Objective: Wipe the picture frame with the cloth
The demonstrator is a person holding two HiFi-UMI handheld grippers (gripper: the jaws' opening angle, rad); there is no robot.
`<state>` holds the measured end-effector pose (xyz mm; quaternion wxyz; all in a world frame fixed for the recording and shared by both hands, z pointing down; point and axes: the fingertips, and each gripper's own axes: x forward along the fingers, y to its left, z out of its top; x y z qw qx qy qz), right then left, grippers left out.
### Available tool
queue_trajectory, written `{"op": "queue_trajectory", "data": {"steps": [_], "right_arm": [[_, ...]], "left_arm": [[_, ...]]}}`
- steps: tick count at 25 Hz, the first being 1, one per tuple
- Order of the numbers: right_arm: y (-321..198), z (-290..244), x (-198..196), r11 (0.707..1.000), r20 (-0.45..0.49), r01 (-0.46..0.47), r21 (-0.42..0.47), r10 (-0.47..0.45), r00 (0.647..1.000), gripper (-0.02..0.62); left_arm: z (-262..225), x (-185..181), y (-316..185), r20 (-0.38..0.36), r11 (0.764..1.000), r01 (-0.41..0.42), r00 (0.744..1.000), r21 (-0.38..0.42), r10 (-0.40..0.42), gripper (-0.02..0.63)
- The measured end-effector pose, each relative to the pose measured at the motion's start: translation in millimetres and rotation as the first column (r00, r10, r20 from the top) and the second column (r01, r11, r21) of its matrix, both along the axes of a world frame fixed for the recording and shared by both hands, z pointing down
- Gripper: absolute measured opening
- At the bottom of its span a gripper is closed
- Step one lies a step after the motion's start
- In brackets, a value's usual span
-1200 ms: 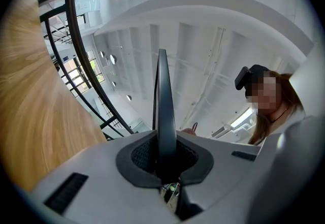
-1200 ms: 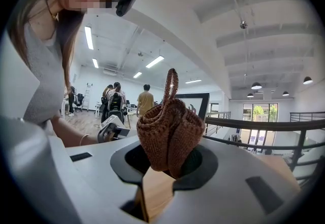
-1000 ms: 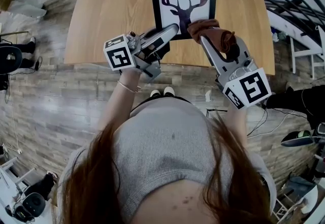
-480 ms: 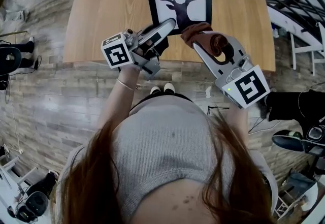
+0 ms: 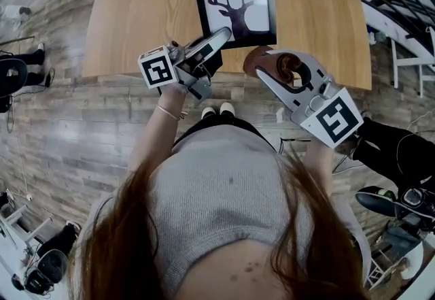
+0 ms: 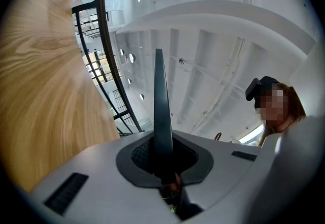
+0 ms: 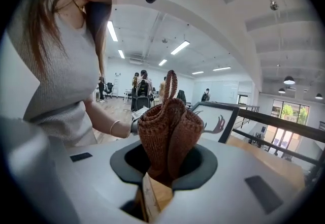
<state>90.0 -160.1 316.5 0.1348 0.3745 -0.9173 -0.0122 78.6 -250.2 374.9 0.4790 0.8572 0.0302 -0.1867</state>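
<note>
Cloth (image 7: 169, 129) front and centre: brown, knitted, bunched up and clenched tight in the right claw (image 5: 262, 69). That puts it just right of middle in the head view, over the near edge of the wooden surface (image 5: 136, 13). Picture frame (image 5: 233, 1), black with a deer-head print, sits on that surface at upper centre, a little apart from the cloth. Left claw (image 5: 219, 38) is pinched together with nothing between its jaws. Its tip overlaps the frame's lower left corner, but I can't make out whether it touches.
</note>
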Motion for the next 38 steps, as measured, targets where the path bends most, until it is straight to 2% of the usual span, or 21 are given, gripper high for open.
{"op": "queue_trajectory", "data": {"steps": [4,6,10,15,26,33,38], "right_arm": [[-2,-5,7,0.999,0.057,-0.033,0.001,0.033,0.998,0.097],[-1,-2,17,0.999,0.043,-0.049,0.000,0.049,0.998,0.097],[-2,-1,30,0.996,0.058,-0.090,0.016,0.089,0.994,0.097],[4,1,33,0.987,0.130,-0.160,0.016,0.156,0.979,0.097],[-15,1,47,0.977,0.212,-0.212,-0.004,0.208,0.955,0.097],[-20,-2,54,0.972,0.258,-0.235,-0.010,0.229,0.938,0.097],[-21,1,56,0.969,0.257,-0.245,-0.022,0.243,0.935,0.097]], "left_arm": [[43,-4,8,0.051,0.991,-0.017,0.998,-0.134,0.024,0.026],[60,-4,14,0.064,0.982,-0.027,0.997,-0.188,0.039,0.026],[96,-3,24,0.110,0.953,-0.028,0.992,-0.301,0.064,0.026],[131,-14,49,0.133,0.920,-0.057,0.984,-0.387,0.117,0.026],[166,-15,52,0.149,0.879,-0.057,0.978,-0.473,0.143,0.026],[182,-13,56,0.159,0.867,-0.070,0.973,-0.493,0.169,0.026],[189,-15,56,0.164,0.856,-0.064,0.972,-0.513,0.170,0.026]]}}
